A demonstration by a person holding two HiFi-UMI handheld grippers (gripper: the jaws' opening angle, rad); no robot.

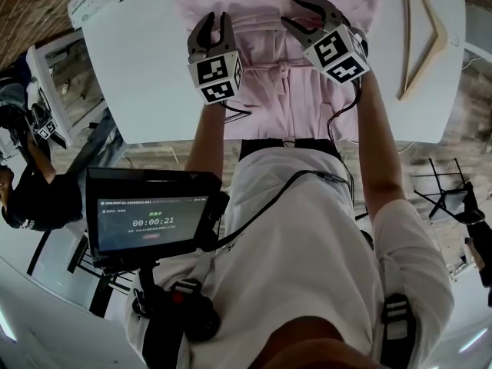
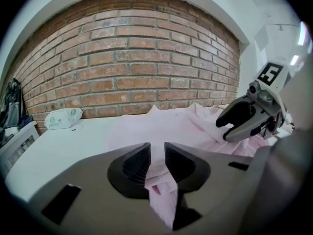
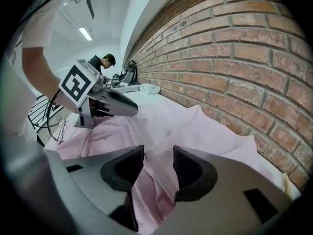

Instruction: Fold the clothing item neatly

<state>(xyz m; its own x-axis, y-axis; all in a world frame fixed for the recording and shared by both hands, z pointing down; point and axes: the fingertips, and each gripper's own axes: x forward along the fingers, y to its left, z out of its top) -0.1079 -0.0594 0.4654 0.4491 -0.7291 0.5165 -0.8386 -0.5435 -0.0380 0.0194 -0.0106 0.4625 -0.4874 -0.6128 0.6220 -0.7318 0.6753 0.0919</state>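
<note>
Stood at a white table backed by a red brick wall. Saw a pack of wipes at the table's far left corner, well apart from everything else.

Found the pink garment spread over the table's middle, from the near edge towards the wall.

Held the left gripper over the garment's left side, close to the table's near edge. Had its jaws narrowed to a slim gap and pinched on a fold of the pink cloth, which ran between the pads and out behind them.

Held the right gripper just beside it, over the garment's right side. Had its jaws plainly wider, with a ridge of cloth lying in the gap but not pressed by the pads.

Noted a wooden hanger lying along the table's right edge, near the garment but not touching it.

Lost the garment's far end at the top of the head view. Could not tell which part of the garment sat in either gripper. Lost some of the near hem behind the arms and marker cubes.
</note>
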